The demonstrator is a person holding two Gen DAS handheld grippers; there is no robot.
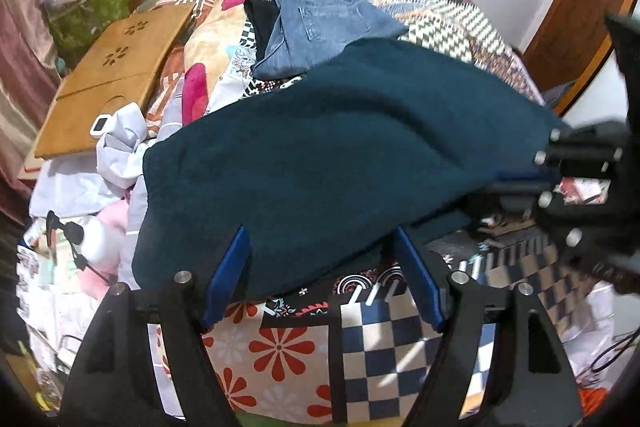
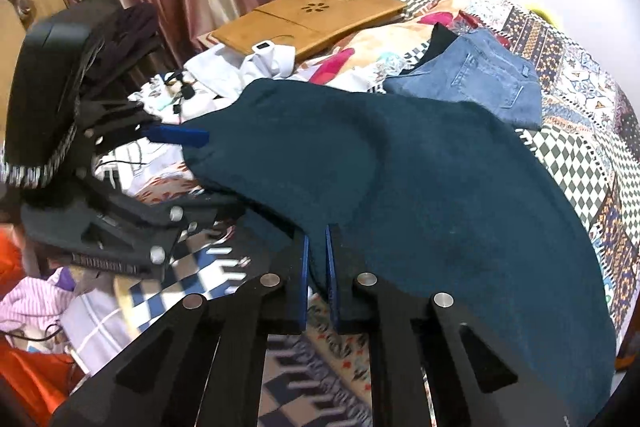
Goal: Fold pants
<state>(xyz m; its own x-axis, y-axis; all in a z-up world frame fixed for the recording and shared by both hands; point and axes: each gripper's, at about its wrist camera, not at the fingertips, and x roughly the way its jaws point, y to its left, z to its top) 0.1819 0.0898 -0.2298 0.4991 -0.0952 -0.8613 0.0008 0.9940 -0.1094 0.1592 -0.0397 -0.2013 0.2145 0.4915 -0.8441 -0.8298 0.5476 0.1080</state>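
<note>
Lying across the patchwork bedspread [image 1: 384, 339] is a big pair of dark teal pants [image 1: 340, 155], and both tongs are at its near edge.

The right tongs [image 2: 316, 267] are squeezed tight. A bit of the pants' edge is pinched between the two blue pads [image 2: 305, 283]. The rest of the pants spreads out in front of these tongs and off to their right side.

The left tongs [image 1: 324, 279] are spread wide. The pants' edge sits between the two blue pads [image 1: 228, 275], but the pads do not press on it. So these tongs hold nothing. From the right tongs' camera, the left tongs sit off to the left, with one blue pad by the far left corner of the pants.

Past the pants, farther from both tongs, there is a folded pair of blue jeans [image 2: 476, 79]. A wooden lap tray [image 2: 316, 19] lies farther back on the left.

I think this is the grabbing step, just before a fold. One side is caught and the other side is not.

Next, the left tongs need to close on their part of the edge. Then both tongs can lift together and carry that edge over to the far side. They should lift evenly, or the cloth could bunch up or slip out.
</note>
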